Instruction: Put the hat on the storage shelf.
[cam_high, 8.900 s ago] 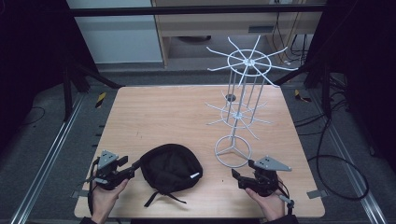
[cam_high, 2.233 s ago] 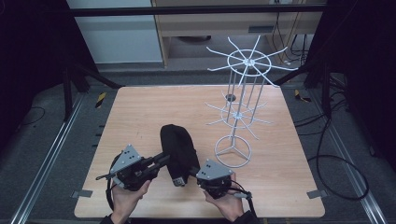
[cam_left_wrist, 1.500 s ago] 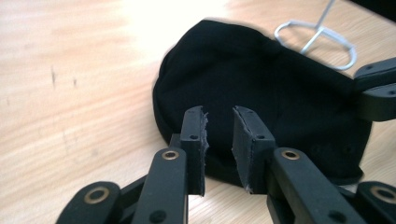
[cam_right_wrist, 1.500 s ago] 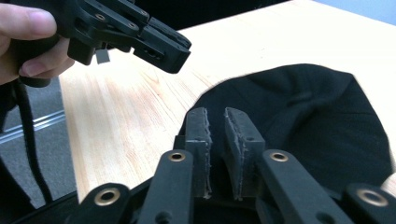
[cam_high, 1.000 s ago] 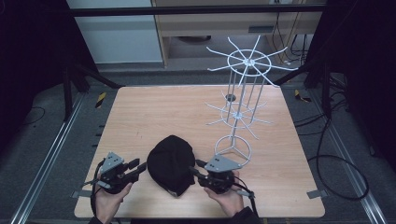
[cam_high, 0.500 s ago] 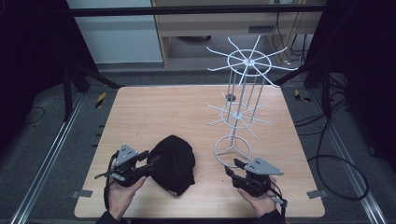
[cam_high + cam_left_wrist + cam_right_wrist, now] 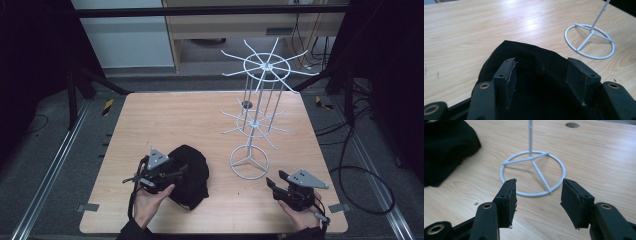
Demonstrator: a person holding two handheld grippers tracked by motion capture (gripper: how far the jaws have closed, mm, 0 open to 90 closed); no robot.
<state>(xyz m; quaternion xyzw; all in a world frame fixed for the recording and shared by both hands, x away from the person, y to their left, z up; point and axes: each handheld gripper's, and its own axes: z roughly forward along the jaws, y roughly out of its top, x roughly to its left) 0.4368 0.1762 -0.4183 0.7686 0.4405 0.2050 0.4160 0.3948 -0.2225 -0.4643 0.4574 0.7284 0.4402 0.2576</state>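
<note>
A black cap (image 7: 195, 170) lies crumpled on the wooden table (image 7: 170, 120), near the front edge and left of centre. My left gripper (image 7: 181, 171) rests over the cap's left side. In the left gripper view its jaws stand open (image 7: 542, 61) with the cap's black fabric (image 7: 524, 50) lying between and under them. A white wire rack (image 7: 270, 65) stands to the right, and its ring base (image 7: 249, 162) sits beside the cap. My right gripper (image 7: 272, 182) is at the front right, open (image 7: 539, 181) and empty, and points at the ring base (image 7: 531, 152). The cap (image 7: 446, 145) lies off to its left.
The rack has two tiers of thin spokes (image 7: 252, 122) that reach out over the table's right half. A small round hole (image 7: 246, 104) sits in the table behind the rack. The table's front edge runs just below both hands.
My right gripper has pulled away from the cap to the front right. My left gripper has moved in over the cap's left side. The cap has shifted slightly.
</note>
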